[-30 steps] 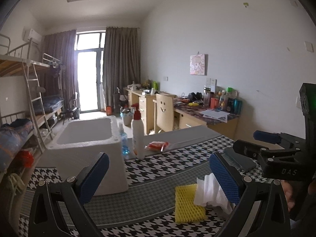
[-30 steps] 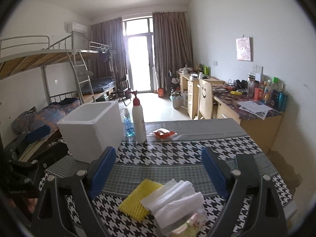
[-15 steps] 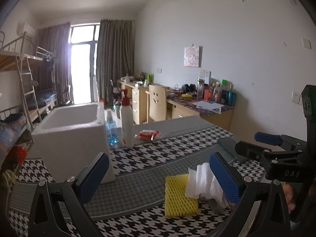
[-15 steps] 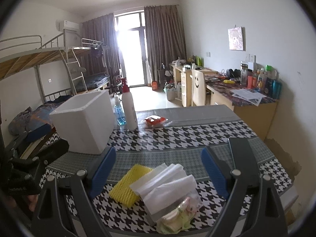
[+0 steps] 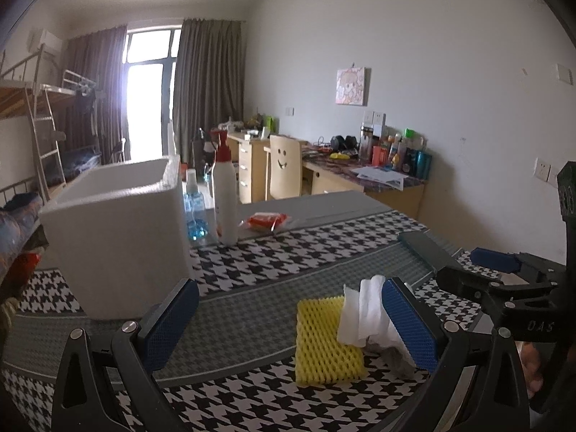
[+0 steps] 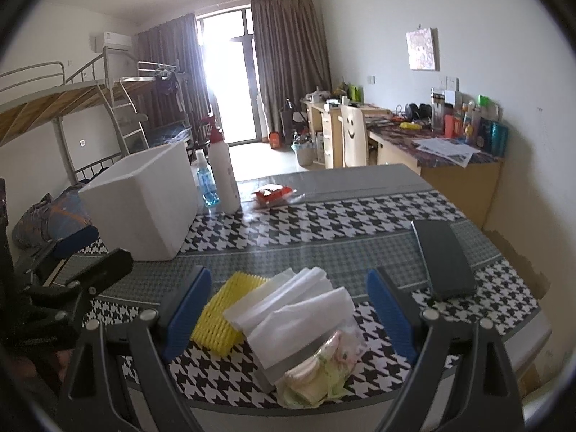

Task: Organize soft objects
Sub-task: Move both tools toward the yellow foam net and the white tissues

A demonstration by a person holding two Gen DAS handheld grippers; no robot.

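Houndstooth tablecloth (image 6: 360, 212) (black-and-white) bears a foam box (image 6: 144, 198), bunk bed (image 6: 72, 100) behind.

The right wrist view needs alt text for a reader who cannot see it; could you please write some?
The open right gripper frames a pile of white foam sheets overlapping a yellow foam net on a houndstooth table. Farther back stand a white foam box and two bottles.

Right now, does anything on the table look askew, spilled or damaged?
Nothing is spilled or tipped. The soft items sit in a loose overlapping heap near the front edge: white foam sheets lie askew over the yellow foam net and a clear bag. Beyond the table, the lower right wall shows chipped, peeling paint.
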